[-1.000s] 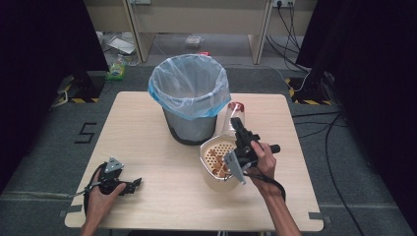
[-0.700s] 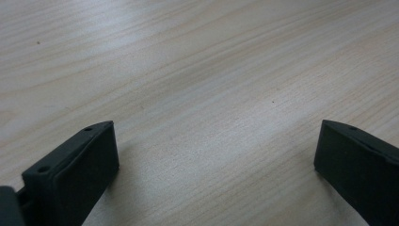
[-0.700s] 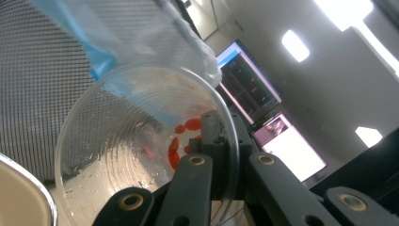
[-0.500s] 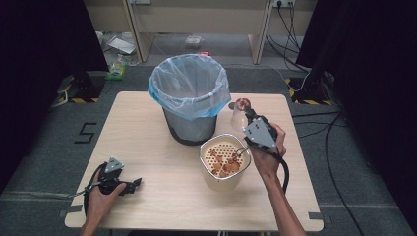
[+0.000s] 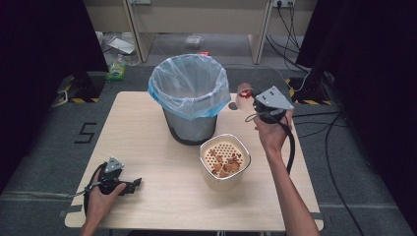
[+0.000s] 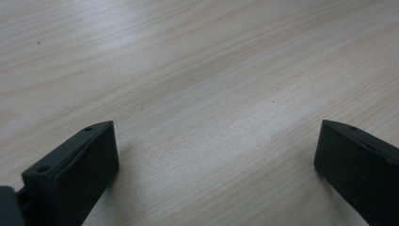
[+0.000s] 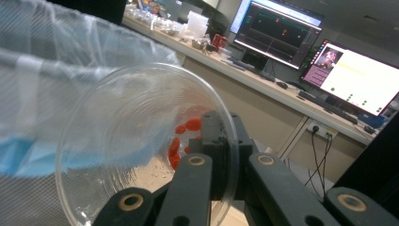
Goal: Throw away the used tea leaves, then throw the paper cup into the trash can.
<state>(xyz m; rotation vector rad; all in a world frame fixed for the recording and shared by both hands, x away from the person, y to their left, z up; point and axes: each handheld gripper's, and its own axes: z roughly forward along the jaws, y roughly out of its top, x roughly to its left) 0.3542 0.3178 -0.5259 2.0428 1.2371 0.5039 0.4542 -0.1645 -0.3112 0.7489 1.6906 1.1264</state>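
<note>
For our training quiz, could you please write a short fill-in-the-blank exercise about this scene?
1. The right gripper is shut on the rim of a clear ____.
2. The bin is lined with a ____ bag.
3. The left gripper rests on the table with its jaws ____.
4. The strainer stands in front of the ____.

Missing words: cup; blue; open; bin
</note>
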